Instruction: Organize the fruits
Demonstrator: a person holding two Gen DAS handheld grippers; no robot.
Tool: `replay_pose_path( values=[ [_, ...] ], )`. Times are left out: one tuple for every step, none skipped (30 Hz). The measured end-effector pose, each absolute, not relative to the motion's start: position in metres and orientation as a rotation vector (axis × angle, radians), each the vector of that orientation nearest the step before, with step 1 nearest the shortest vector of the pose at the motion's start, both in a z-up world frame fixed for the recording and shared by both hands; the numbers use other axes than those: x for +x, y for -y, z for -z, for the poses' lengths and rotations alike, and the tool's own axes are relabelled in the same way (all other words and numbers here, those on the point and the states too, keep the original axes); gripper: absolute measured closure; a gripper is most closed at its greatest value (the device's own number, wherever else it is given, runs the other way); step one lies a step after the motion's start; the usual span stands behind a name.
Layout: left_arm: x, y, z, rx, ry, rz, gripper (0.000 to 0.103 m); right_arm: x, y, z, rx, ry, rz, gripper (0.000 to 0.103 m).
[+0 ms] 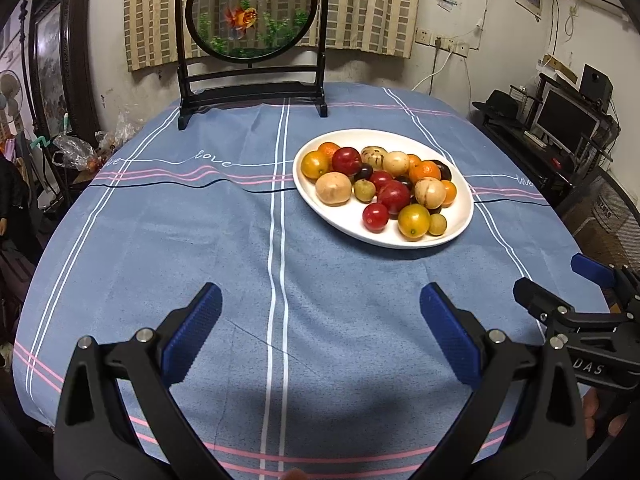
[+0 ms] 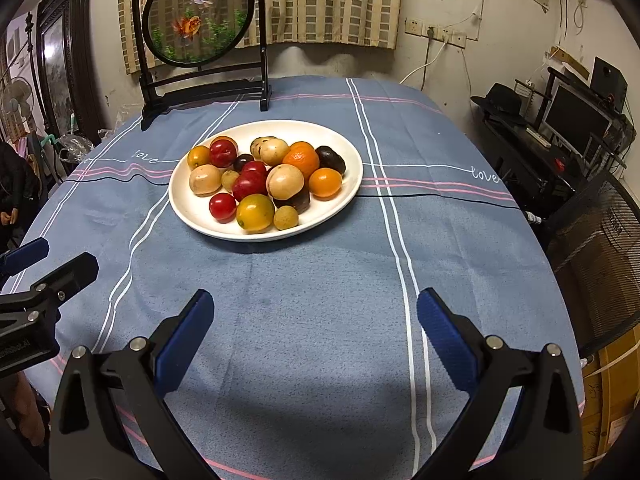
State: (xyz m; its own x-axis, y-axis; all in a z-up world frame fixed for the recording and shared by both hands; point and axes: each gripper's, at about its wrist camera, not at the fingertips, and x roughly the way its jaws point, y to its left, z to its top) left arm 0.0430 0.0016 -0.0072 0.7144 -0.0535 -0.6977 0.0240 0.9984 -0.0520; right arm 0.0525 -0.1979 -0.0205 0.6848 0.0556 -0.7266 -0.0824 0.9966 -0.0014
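- White oval plate (image 2: 352, 184) sits on the blue striped tablecloth (image 2: 304, 288), at about 11 o'clock from the right gripper (image 2: 314, 314) and about 1 o'clock from the left gripper (image 1: 320, 306).
- Every fruit (image 2: 250, 184) in view lies heaped on that plate: red, yellow, orange, tan, dark purple and small greenish ones, mixed together and touching. No fruit shows on the bare cloth.
- Both grippers hover low over the near side of the table, side by side, well apart from the plate. Each has its blue-padded jaws spread wide with nothing between them.
- A goldfish screen (image 2: 198, 14) on a black stand rests at 12 o'clock beyond the plate, clear of any reach path.
- Judged stage: the scene fits two readings. Either the fruits have been gathered onto the plate and the job is as good as complete, or the mixed heap awaits sorting by kind. One moment does not settle which.
- Should a pick follow, the loose outliers at the near rim, such as the small red fruit (image 2: 222, 206) and the yellow one (image 2: 255, 212), look easiest to reach.
- Round, smooth fruit may roll or squirt from the pads, so a centred, gentle squeeze across the widest part would suit; neighbours touching it could be nudged off the rim.
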Motion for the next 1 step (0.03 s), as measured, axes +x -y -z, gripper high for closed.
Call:
replay_pose_path(
  values=[
    [0.0433,-0.0019,0.0074,-0.04,-0.775,0.042,0.002,0.0528,0.198,0.0209,-0.034,-0.815,-0.079,0.001]
  ],
)
